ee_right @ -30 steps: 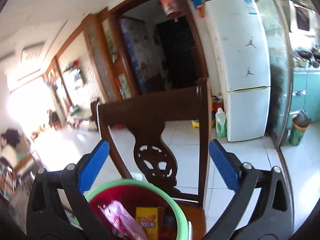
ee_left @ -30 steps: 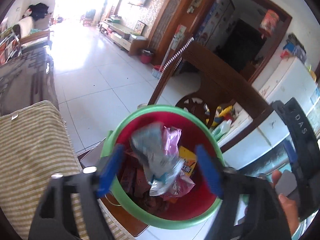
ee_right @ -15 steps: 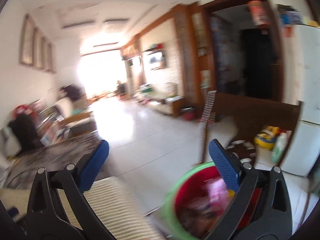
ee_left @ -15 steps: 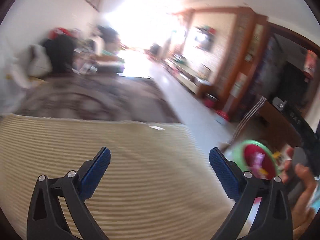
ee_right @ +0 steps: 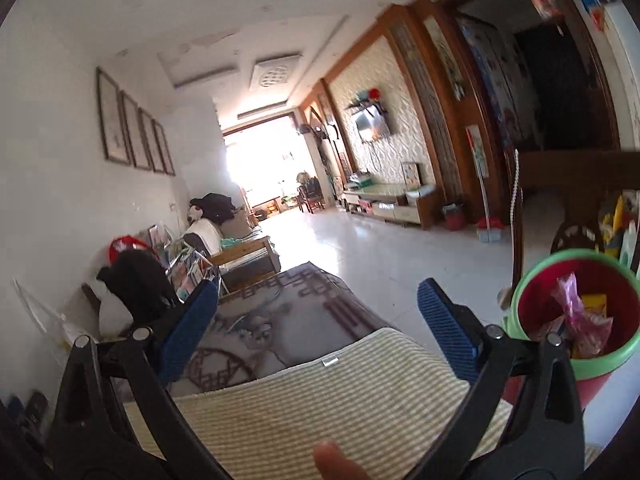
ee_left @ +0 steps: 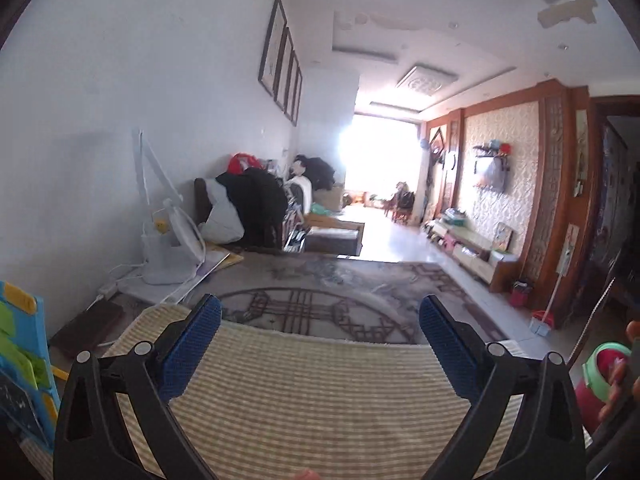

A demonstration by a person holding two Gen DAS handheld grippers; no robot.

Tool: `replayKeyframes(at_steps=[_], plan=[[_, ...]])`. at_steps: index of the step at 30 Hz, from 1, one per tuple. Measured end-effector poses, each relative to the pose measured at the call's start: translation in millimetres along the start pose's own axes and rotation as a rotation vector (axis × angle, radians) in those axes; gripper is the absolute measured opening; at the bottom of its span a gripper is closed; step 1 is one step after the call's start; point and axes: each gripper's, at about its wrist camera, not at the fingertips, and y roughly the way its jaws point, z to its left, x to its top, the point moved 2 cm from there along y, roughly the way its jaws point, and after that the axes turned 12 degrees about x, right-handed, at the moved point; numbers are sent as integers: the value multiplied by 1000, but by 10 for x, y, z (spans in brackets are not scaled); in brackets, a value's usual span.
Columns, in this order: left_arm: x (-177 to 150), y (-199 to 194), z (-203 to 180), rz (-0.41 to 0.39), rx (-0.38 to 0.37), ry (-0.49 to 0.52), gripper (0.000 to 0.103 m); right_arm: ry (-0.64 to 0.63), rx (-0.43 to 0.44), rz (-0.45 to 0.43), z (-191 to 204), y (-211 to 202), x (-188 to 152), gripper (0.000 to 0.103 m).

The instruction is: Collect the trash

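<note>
Both tongs gaping, empty: left tongs just opened, nothing between; right tongs likewise bare. Bin holding wrappers at 3 o'clock. Advise: scan striped mat and tabletop before descending.

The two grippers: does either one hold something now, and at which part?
Nothing is held. The left gripper and the right gripper both stand open over the striped mat, with nothing between the blue pads.

No legible text anywhere
</note>
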Motion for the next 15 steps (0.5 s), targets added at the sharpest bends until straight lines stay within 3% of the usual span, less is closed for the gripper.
replayKeyframes(at_steps=[4,7,10,15], plan=[[8,-72,21,-23,-39,-13,95,-194,10,9,276,-255,-63,98],[-46,-62,10,-12,-25,-6,95,-135,36,86,264,-310,-151,98],[-92,-70,44,-22,8,3,95,-95,7,136,225,-217,-282,98],[-100,-76,119,-24,32,-31,95,-229,7,166,437,-151,-484,98]])
